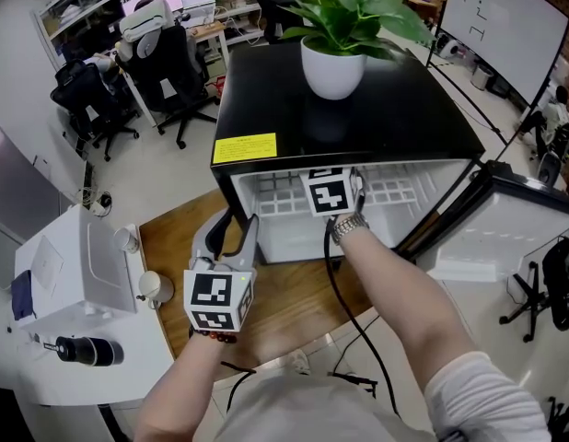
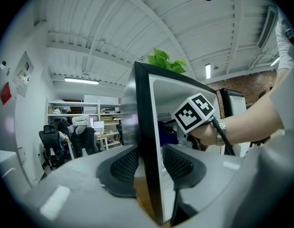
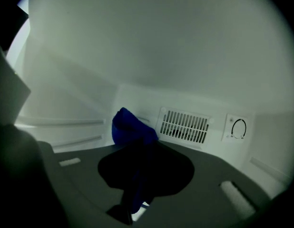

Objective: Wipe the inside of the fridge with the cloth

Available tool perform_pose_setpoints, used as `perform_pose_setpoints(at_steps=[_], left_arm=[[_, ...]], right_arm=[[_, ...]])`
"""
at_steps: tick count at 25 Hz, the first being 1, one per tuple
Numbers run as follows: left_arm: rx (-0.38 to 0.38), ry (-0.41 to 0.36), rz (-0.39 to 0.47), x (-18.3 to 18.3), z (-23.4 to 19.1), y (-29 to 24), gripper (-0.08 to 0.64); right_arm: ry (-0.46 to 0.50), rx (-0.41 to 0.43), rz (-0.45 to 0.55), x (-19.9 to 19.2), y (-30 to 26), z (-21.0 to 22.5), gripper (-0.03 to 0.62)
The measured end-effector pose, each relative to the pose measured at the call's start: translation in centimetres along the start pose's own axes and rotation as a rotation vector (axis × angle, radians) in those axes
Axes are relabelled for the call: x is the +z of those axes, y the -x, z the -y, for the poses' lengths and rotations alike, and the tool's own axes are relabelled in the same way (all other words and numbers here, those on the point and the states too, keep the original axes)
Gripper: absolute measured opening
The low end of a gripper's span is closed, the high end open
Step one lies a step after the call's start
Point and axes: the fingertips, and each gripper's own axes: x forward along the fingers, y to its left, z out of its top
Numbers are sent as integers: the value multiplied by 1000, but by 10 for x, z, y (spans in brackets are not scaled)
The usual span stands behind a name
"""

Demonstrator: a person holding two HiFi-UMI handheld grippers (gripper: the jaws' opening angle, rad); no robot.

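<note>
Wooden bench [image 1: 294, 313] carries the open fridge [image 1: 358, 122]. My left tongs [image 2: 151, 164] clamp its side wall [image 2: 146, 122], steadying it. My right tongs [image 3: 137, 172], closed on the blue cloth [image 3: 130, 127], reach inside toward the rear vent [image 3: 184, 126].

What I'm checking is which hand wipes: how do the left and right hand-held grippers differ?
The left hand-held gripper is outside, clamped on the fridge wall; the right hand-held gripper is inside the fridge. The left holds no cloth; the right is shut on the blue cloth. Both are gripping something.
</note>
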Motion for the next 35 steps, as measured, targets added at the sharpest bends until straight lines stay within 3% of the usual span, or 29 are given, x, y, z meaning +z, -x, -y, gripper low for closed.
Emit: perform_pose_setpoints(at_steps=[35], left_arm=[[38, 21, -1, 0, 1, -1, 177]], right_arm=[[-40, -190, -64, -37, 40, 114, 66]])
